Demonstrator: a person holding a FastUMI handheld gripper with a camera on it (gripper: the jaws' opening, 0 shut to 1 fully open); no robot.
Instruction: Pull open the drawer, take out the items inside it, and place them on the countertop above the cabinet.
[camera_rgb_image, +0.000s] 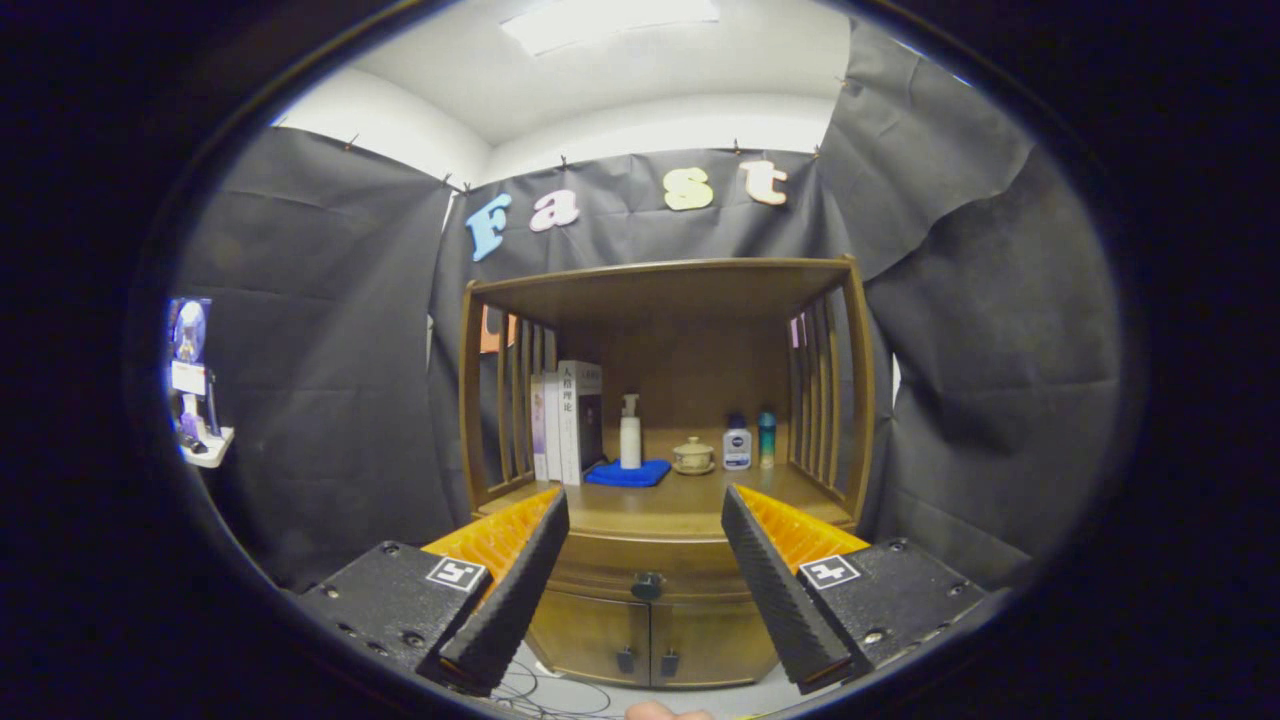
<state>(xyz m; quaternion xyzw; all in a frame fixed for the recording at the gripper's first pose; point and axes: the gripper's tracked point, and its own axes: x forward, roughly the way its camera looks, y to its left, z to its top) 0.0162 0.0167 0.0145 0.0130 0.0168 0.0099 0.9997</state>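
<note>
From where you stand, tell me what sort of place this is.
Probably a staged recording booth, not a lived-in home: black cloth walls hang around one wooden cabinet, its drawer closed, with books and bottles on the countertop. The gripper is open, short of the drawer knob.

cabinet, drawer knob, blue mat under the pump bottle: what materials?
Cabinet: looks like brown wood with a semi-gloss finish, faint sheen on the countertop. Drawer knob: dark, likely metal, too small to tell. Blue mat: soft, matte, probably cloth. Gripper fingers open, short of the drawer.
</note>
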